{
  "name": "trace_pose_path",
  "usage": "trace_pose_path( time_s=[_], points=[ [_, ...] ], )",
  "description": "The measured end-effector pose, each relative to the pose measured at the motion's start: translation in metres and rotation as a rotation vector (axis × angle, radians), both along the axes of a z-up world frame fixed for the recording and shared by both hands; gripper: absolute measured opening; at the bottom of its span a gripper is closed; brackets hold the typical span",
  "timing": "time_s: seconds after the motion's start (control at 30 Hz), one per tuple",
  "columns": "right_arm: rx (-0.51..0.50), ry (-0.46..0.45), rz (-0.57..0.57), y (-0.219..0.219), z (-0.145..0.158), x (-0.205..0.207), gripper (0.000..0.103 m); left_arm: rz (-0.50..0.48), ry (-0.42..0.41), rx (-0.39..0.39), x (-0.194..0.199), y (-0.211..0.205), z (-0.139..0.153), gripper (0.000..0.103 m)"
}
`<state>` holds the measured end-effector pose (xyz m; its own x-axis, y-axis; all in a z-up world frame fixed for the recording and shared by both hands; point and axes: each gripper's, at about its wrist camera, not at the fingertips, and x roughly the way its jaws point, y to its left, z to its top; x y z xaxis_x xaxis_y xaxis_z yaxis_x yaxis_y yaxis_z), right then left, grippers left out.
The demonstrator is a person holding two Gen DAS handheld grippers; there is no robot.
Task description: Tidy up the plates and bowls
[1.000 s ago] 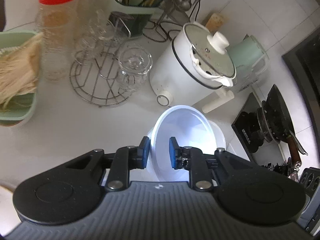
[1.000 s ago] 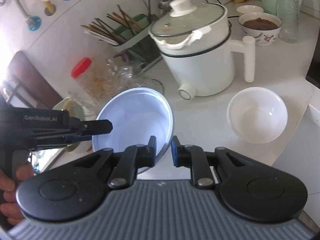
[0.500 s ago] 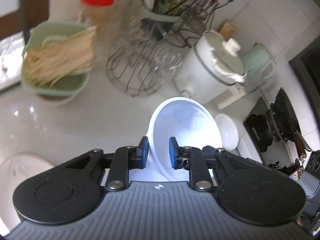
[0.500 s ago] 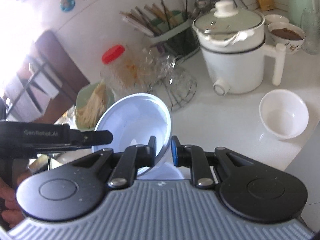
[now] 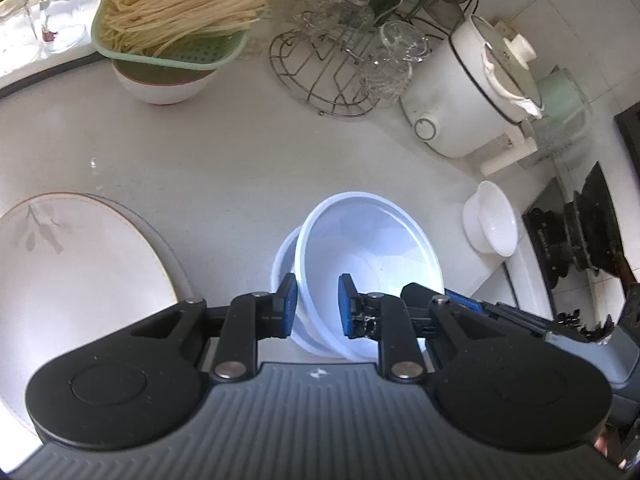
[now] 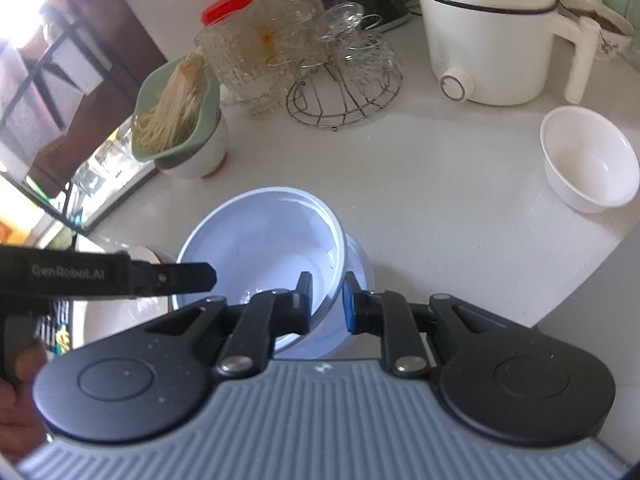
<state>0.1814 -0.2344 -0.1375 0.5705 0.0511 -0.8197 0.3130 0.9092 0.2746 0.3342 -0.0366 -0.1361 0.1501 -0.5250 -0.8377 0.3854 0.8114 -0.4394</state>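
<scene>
A pale blue-white bowl (image 5: pixel 372 256) (image 6: pixel 264 240) hangs tilted between both grippers. My left gripper (image 5: pixel 318 306) is shut on its near rim, and my right gripper (image 6: pixel 326 300) is shut on the opposite rim. Each gripper shows in the other's view: the right gripper (image 5: pixel 460 300) and the left gripper (image 6: pixel 192 278). Just beneath the held bowl a second pale bowl (image 5: pixel 280 268) (image 6: pixel 362 276) stands on the counter, and the two overlap. A large white plate (image 5: pixel 80 272) with a leaf print lies at the left on a grey plate. A small white bowl (image 5: pixel 492 220) (image 6: pixel 588 160) stands to the right.
At the back stand a green colander of noodles (image 5: pixel 172 20) (image 6: pixel 176 108) on a white bowl, a wire rack of glasses (image 5: pixel 340 60) (image 6: pixel 344 80) and a white electric pot (image 5: pixel 468 92) (image 6: pixel 488 32). A stove (image 5: pixel 580 232) lies right. The counter edge (image 6: pixel 580 320) runs near the small bowl.
Both grippers have carried the bowl leftward and lower over the counter. The pot and rack have slid away to the right, and the plate and the second bowl have come into view.
</scene>
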Motion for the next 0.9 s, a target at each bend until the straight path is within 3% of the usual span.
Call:
trace_pose_path(
  time_s=[0.27,0.33,0.4,0.43,0.9],
  points=[
    [-0.004,-0.008,-0.029,-0.006,0.003,-0.004,0.021,0.001,-0.027,0.064,0.002,-0.002,0.001,0.030],
    [-0.010,-0.022,-0.038,-0.008,0.005,-0.006,0.025,0.014,-0.033,0.053,0.003,0.002,0.004,0.034],
    [-0.024,-0.043,-0.047,-0.007,0.009,-0.008,0.039,0.017,-0.052,0.052,0.004,0.003,0.010,0.035],
    [-0.031,-0.057,-0.048,-0.007,0.012,-0.009,0.041,0.016,-0.062,0.049,0.004,0.003,0.013,0.036],
    [-0.130,-0.219,-0.079,-0.003,0.067,-0.033,0.040,-0.023,-0.257,-0.043,-0.019,0.005,0.084,0.036]
  ],
)
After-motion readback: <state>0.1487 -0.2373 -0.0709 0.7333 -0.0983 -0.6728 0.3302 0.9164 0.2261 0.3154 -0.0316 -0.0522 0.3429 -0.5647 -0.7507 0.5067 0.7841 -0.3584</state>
